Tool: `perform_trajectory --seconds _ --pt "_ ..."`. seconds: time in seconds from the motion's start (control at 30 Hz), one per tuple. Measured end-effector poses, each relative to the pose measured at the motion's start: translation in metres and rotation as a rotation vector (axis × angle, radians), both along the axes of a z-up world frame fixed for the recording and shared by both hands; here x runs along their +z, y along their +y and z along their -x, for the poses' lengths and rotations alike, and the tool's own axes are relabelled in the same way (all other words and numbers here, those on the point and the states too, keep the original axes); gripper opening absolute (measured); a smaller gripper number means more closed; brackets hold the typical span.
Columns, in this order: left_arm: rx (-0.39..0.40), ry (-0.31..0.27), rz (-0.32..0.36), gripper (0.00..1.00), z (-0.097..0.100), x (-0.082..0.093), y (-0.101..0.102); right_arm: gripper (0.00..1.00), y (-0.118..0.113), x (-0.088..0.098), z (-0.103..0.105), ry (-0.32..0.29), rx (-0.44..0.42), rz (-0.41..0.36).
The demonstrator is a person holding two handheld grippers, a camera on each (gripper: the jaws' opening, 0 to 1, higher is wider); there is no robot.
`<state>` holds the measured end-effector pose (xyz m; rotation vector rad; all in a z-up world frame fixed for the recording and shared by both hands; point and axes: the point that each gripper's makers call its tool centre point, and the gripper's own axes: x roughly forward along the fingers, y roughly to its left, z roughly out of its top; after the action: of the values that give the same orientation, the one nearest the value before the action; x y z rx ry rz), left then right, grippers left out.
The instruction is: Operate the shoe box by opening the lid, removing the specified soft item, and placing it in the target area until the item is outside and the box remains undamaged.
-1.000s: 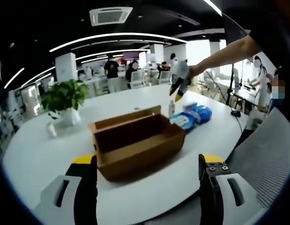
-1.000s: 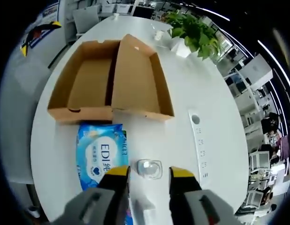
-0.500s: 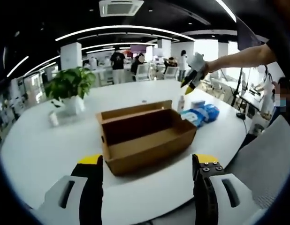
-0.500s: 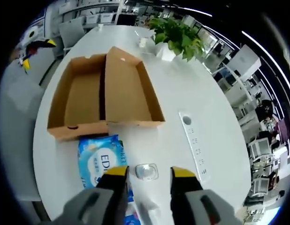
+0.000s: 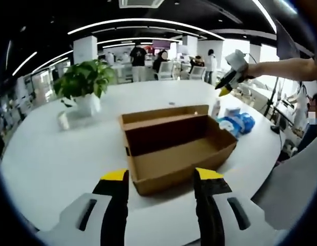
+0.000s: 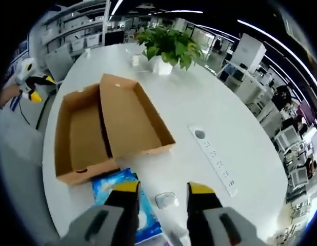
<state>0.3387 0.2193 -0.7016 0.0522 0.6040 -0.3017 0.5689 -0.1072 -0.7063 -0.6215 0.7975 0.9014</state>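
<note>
The brown shoe box [image 5: 179, 151] stands open on the white table [image 5: 56, 159] with its lid [image 5: 163, 115] lying right behind it. Its inside looks bare. Blue soft packs [image 5: 235, 123] lie on the table to the box's right. My left gripper [image 5: 162, 180] hovers open in front of the box, apart from it. My right gripper [image 5: 223, 91] hangs in the air above the packs. In the right gripper view the box [image 6: 81, 136] and lid [image 6: 133, 120] lie side by side, a blue pack [image 6: 122, 190] lies partly under my open right gripper [image 6: 162, 192], and the left gripper [image 6: 33, 88] is far off.
A potted plant [image 5: 84, 84] and a small cup [image 5: 62, 120] stand at the back left. A small bottle [image 5: 215, 108] stands by the packs. A white power strip [image 6: 215, 160] lies on the table [image 6: 220, 118], and a small clear cap [image 6: 166, 200] sits between my right jaws. People stand far behind.
My left jaws have narrowed and the box sits closer in that view. The right gripper has drifted right and away from the box, its view tilting so the blue pack slides under the jaws.
</note>
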Motion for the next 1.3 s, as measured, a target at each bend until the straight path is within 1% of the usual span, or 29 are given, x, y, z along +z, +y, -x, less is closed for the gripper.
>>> perform_trajectory --seconds 0.2,0.33,0.47,0.53,0.57,0.7,0.83,0.93,1.0,1.07,1.1,1.17,1.23,1.3 --pt "0.043 0.022 -0.015 0.45 -0.018 -0.009 0.014 0.33 0.017 0.000 0.002 0.044 -0.067 -0.086" --pt "0.054 0.035 -0.019 0.43 -0.024 -0.013 0.019 0.33 0.024 -0.002 -0.003 0.070 -0.129 -0.131" --pt "0.058 0.049 -0.025 0.41 -0.027 -0.019 0.021 0.33 0.032 -0.003 -0.010 0.082 -0.159 -0.172" --pt "0.064 0.065 -0.025 0.40 -0.029 -0.024 0.022 0.33 0.036 -0.004 -0.007 0.093 -0.173 -0.189" --pt "0.066 0.068 -0.024 0.39 -0.029 -0.025 0.023 0.33 0.036 -0.005 -0.009 0.097 -0.184 -0.195" --pt "0.080 0.099 -0.013 0.33 -0.031 -0.034 0.025 0.32 0.044 -0.005 -0.009 0.122 -0.239 -0.241" --pt "0.096 0.117 -0.005 0.30 -0.034 -0.042 0.029 0.32 0.058 -0.005 -0.007 0.161 -0.246 -0.316" --pt "0.106 0.135 0.004 0.28 -0.035 -0.048 0.029 0.31 0.063 -0.008 -0.007 0.151 -0.255 -0.312" --pt "0.113 0.159 0.029 0.23 -0.035 -0.053 0.028 0.30 0.069 -0.009 -0.013 0.141 -0.264 -0.337" --pt "0.119 0.166 0.028 0.21 -0.036 -0.058 0.028 0.30 0.074 -0.013 -0.013 0.165 -0.285 -0.364" --pt "0.128 0.160 0.033 0.23 -0.037 -0.059 0.029 0.30 0.074 -0.016 -0.014 0.176 -0.303 -0.365" --pt "0.139 0.171 0.052 0.23 -0.037 -0.062 0.028 0.30 0.074 -0.021 -0.017 0.172 -0.331 -0.357" --pt "0.132 0.198 0.064 0.19 -0.034 -0.067 0.026 0.30 0.074 -0.025 -0.020 0.171 -0.350 -0.356" --pt "0.136 0.195 0.077 0.16 -0.035 -0.067 0.025 0.31 0.075 -0.029 -0.021 0.172 -0.358 -0.353"
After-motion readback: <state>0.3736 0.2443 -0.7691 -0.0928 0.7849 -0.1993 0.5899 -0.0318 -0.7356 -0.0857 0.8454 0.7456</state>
